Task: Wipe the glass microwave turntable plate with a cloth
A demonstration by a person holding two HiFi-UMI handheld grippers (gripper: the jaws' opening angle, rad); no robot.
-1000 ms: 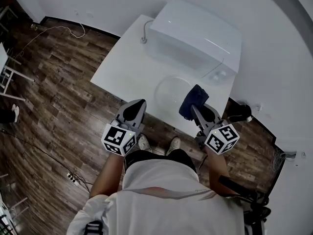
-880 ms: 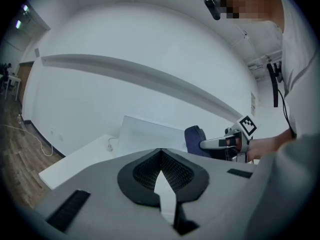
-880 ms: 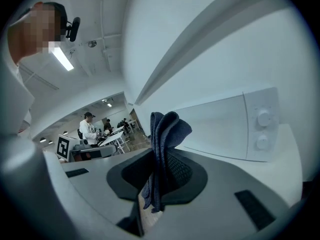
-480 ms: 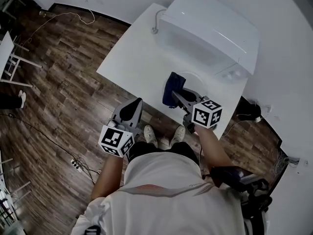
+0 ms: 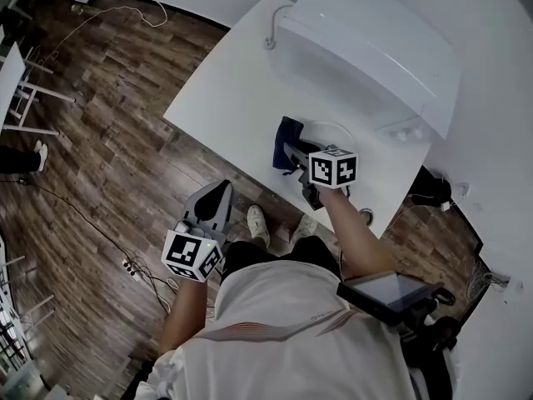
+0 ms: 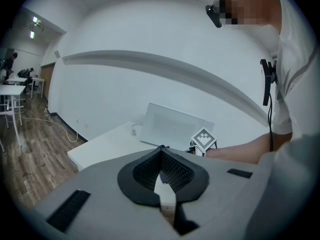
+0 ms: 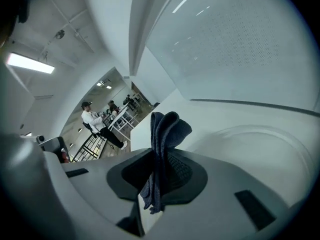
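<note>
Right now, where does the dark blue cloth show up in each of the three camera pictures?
Head view: the cloth is mid-picture, at the tip of the right gripper, just in front of the white microwave.
Left gripper view: cannot tell; the left gripper covers that spot.
Right gripper view: centre, clamped between the jaws and sticking up.
Shared landmark: the microwave, which stands behind the cloth's spot in all three views.

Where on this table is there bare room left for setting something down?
The table's left half is bare, bordered by its edges, the microwave and the cloth. In front of the microwave it is crowded: the glass plate and the right gripper holding the cloth take that strip.
</note>
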